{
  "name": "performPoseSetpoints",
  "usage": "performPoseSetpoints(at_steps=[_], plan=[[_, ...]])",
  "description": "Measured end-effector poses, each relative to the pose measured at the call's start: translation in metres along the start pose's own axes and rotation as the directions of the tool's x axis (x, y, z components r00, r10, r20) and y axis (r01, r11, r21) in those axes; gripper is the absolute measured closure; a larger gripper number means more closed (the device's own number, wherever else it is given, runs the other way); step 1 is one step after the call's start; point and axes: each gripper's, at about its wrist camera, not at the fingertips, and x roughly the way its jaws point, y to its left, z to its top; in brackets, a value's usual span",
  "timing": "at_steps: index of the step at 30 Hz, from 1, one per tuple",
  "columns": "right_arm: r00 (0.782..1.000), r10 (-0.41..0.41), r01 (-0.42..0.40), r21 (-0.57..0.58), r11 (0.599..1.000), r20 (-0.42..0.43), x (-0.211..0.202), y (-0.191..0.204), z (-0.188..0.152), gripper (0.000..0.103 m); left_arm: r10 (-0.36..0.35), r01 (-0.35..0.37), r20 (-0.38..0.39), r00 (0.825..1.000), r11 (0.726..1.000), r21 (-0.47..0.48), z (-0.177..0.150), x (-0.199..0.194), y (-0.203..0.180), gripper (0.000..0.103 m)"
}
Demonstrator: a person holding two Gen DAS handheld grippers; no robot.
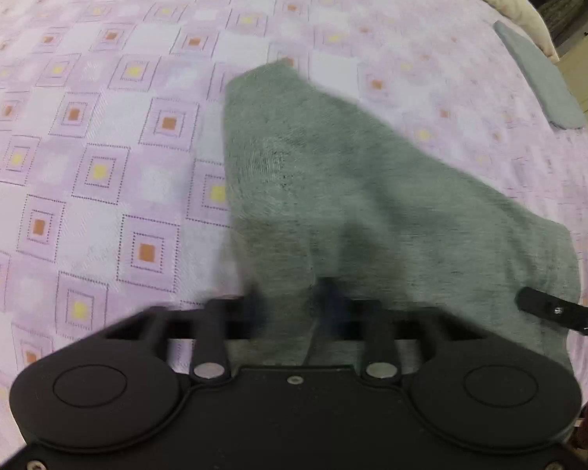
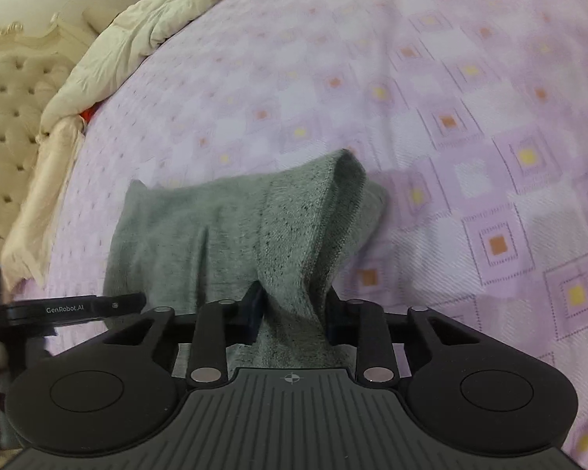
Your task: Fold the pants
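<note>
Grippers both pinching grey pants: left gripper (image 1: 290, 297) and right gripper (image 2: 294, 305) each narrowed on a bunched edge, pants (image 2: 231, 231) draped ahead on the bed (image 2: 450, 78). Lift evenly, keep the edge taut, carry it over to far hem (image 1: 270, 74).

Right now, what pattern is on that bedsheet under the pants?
The bedsheet is lilac with nested squares, orange or yellow at the centres; clearest in the left wrist view.
</note>
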Motion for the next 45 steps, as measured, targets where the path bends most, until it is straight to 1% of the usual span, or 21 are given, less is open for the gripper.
performPoseSetpoints(at_steps=[2, 6, 8, 11, 15, 17, 19, 20, 21, 22, 24, 27, 30, 33, 35, 36, 37, 39, 40, 43, 45], plan=[[1.000, -0.012, 0.012, -0.020, 1.000, 0.022, -0.010, 0.018, 0.003, 0.076, 0.030, -0.032, 0.039, 0.999, 0.999, 0.043, 0.000, -0.015, -0.008, 0.090], [0.997, 0.034, -0.031, -0.050, 0.998, 0.068, -0.025, 0.059, 0.015, 0.077, -0.008, 0.001, 0.098, 0.995, 0.998, 0.068, 0.009, -0.056, -0.003, 0.091], [0.994, 0.068, -0.062, -0.069, 0.996, 0.088, -0.022, 0.079, 0.025, 0.077, 0.000, -0.012, 0.149, 0.989, 0.997, 0.077, 0.021, -0.078, 0.009, 0.091], [0.983, 0.139, -0.130, -0.078, 0.988, 0.119, -0.007, 0.111, 0.050, 0.077, 0.011, -0.030, 0.224, 0.975, 0.996, 0.079, 0.050, -0.108, 0.039, 0.091], [0.969, 0.209, -0.200, -0.082, 0.976, 0.135, 0.030, 0.151, 0.089, 0.076, 0.035, -0.048, 0.262, 0.965, 0.998, 0.042, 0.100, -0.132, 0.089, 0.090], [0.975, 0.179, -0.169, -0.082, 0.982, 0.132, 0.052, 0.163, 0.102, 0.072, 0.087, -0.102, 0.270, 0.959, 0.994, 0.043, 0.116, -0.129, 0.110, 0.077], [0.993, 0.058, -0.051, -0.070, 0.996, 0.100, 0.088, 0.165, 0.113, 0.069, 0.195, -0.209, 0.270, 0.943, 0.978, 0.023, 0.127, -0.112, 0.132, 0.067], [0.996, -0.022, 0.027, -0.061, 0.998, 0.081, 0.104, 0.164, 0.115, 0.070, 0.255, -0.263, 0.260, 0.931, 0.965, -0.006, 0.132, -0.099, 0.142, 0.071], [0.990, -0.126, 0.130, -0.062, 0.990, 0.068, 0.122, 0.165, 0.117, 0.076, 0.300, -0.300, 0.227, 0.926, 0.953, -0.036, 0.135, -0.086, 0.155, 0.074], [0.979, -0.188, 0.194, -0.076, 0.978, 0.077, 0.130, 0.167, 0.117, 0.078, 0.318, -0.312, 0.189, 0.929, 0.948, -0.058, 0.138, -0.077, 0.164, 0.076], [0.960, -0.247, 0.262, -0.109, 0.959, 0.131, 0.133, 0.176, 0.116, 0.077, 0.297, -0.286, 0.151, 0.943, 0.954, -0.090, 0.137, -0.068, 0.176, 0.076], [0.945, -0.225, 0.269, -0.177, 0.947, 0.236, 0.125, 0.201, 0.110, 0.077, 0.247, -0.242, 0.181, 0.952, 0.969, -0.050, 0.133, -0.066, 0.167, 0.075], [0.940, -0.199, 0.274, -0.267, 0.924, 0.277, 0.135, 0.228, 0.107, 0.077, 0.182, -0.191, 0.199, 0.963, 0.981, 0.031, 0.125, -0.065, 0.162, 0.072], [0.947, -0.208, 0.285, -0.341, 0.896, 0.246, 0.163, 0.246, 0.107, 0.078, 0.119, -0.137, 0.162, 0.980, 0.985, 0.102, 0.114, -0.049, 0.143, 0.060], [0.957, -0.233, 0.280, -0.347, 0.895, 0.172, 0.186, 0.246, 0.109, 0.078, 0.163, -0.178, 0.106, 0.981, 0.972, 0.153, 0.102, -0.026, 0.134, 0.057], [0.959, -0.258, 0.283, -0.327, 0.902, 0.117, 0.200, 0.241, 0.110, 0.078, 0.182, -0.196, 0.094, 0.979, 0.967, 0.165, 0.098, -0.016, 0.132, 0.057], [0.961, -0.264, 0.276, -0.299, 0.914, 0.080, 0.212, 0.232, 0.111, 0.078, 0.184, -0.201, 0.111, 0.977, 0.964, 0.172, 0.094, -0.012, 0.132, 0.057], [0.969, -0.231, 0.246, -0.272, 0.930, 0.085, 0.212, 0.223, 0.115, 0.080, 0.180, -0.198, 0.119, 0.977, 0.965, 0.170, 0.096, -0.015, 0.131, 0.057], [0.970, -0.226, 0.241, -0.275, 0.931, 0.084, 0.206, 0.224, 0.118, 0.085, 0.172, -0.190, 0.116, 0.978, 0.969, 0.161, 0.097, -0.020, 0.132, 0.058], [0.966, -0.206, 0.249, -0.349, 0.903, 0.156, 0.172, 0.229, 0.112, 0.086, 0.146, -0.165, 0.137, 0.980, 0.977, 0.137, 0.098, -0.038, 0.137, 0.058], [0.968, -0.186, 0.239, -0.386, 0.891, 0.170, 0.151, 0.228, 0.103, 0.086, 0.160, -0.182, 0.150, 0.976, 0.972, 0.148, 0.091, -0.046, 0.137, 0.058]])
